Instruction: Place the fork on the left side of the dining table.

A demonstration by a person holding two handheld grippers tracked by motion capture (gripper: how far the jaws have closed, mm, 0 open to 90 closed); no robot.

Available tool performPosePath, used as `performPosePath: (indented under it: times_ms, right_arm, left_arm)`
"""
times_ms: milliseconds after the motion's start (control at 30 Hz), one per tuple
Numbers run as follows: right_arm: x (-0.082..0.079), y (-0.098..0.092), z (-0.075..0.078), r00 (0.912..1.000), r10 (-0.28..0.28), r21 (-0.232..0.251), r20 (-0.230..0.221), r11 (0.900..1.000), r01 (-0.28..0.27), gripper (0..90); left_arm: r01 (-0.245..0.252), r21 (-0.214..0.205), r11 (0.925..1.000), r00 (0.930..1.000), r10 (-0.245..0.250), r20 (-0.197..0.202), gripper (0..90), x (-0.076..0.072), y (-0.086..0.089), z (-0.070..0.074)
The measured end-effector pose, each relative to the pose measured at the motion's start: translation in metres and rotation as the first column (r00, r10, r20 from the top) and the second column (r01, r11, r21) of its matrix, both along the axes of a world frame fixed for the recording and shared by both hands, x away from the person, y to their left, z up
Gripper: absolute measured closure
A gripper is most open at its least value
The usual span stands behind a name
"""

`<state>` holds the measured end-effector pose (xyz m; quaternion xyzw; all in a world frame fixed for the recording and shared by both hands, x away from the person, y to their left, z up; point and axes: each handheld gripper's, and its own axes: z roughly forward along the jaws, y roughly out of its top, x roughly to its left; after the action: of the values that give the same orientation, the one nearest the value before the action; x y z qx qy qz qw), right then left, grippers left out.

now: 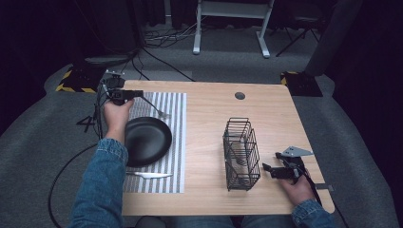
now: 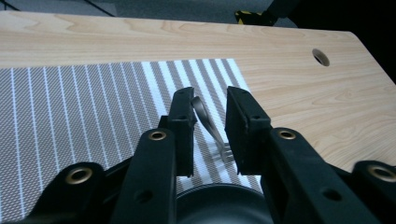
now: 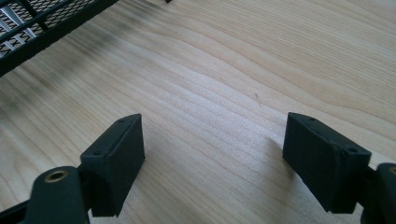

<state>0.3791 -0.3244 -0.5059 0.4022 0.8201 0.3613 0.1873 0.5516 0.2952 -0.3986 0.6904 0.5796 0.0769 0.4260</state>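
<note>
Left gripper view: I've got my left gripper (image 2: 209, 128) part-closed astride the fork (image 2: 211, 128) over the striped mat (image 2: 70, 112) beyond the plate (image 1: 147, 137), grip unconfirmed; right gripper (image 3: 212, 163) idles wide open and empty beside the wire basket (image 1: 241, 154).

- In the left gripper view, the black plate (image 2: 224, 205) is cut off by the bottom edge, and the gripper's own arms cover most of it.
- Just beyond the plate, a fork (image 2: 212, 130) lies between the jaws; its tines are blurred, and whether the jaws touch it cannot be told.
- In the high view, the left forearm's sleeve (image 1: 102, 185) hides the near left rim of the plate (image 1: 147, 140).
- Well to the right of the plate, the contents of the wire basket (image 1: 241, 154) are too small to identify.
- In the right gripper view, the basket (image 3: 46, 23) is cropped at the top left corner.
</note>
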Motion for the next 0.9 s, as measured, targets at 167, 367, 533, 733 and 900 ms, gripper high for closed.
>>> performPosePath:
  times_ms: [167,367,533,733,900]
  right_arm:
    - [0.000,0.000,0.000,1.0000,-0.005,0.000,0.000,1.0000,0.005,20.9]
    - [0.000,0.000,0.000,1.0000,-0.008,0.000,0.000,1.0000,0.008,20.9]
    - [0.000,0.001,0.000,0.9999,-0.012,0.001,0.001,0.9999,0.012,20.9]
    - [0.001,0.000,0.000,0.9999,-0.016,-0.001,0.000,0.9999,0.016,20.9]
    - [0.001,0.000,0.000,0.9998,-0.019,-0.001,0.001,0.9998,0.019,20.9]
  left_arm:
    - [-0.022,-0.018,0.9996,0.9996,0.021,-0.019,66.9,0.002,0.013,-0.009]
    - [-0.029,-0.051,0.9983,0.9994,0.028,-0.022,66.4,0.005,0.022,-0.017]
    - [-0.038,-0.055,0.9978,0.9989,0.036,-0.031,66.3,0.008,0.026,-0.023]
    - [-0.058,-0.066,0.9961,0.9974,0.055,-0.047,64.4,0.013,0.033,-0.029]
    - [-0.060,-0.058,0.9965,0.9970,0.057,-0.053,64.4,0.013,0.035,-0.032]
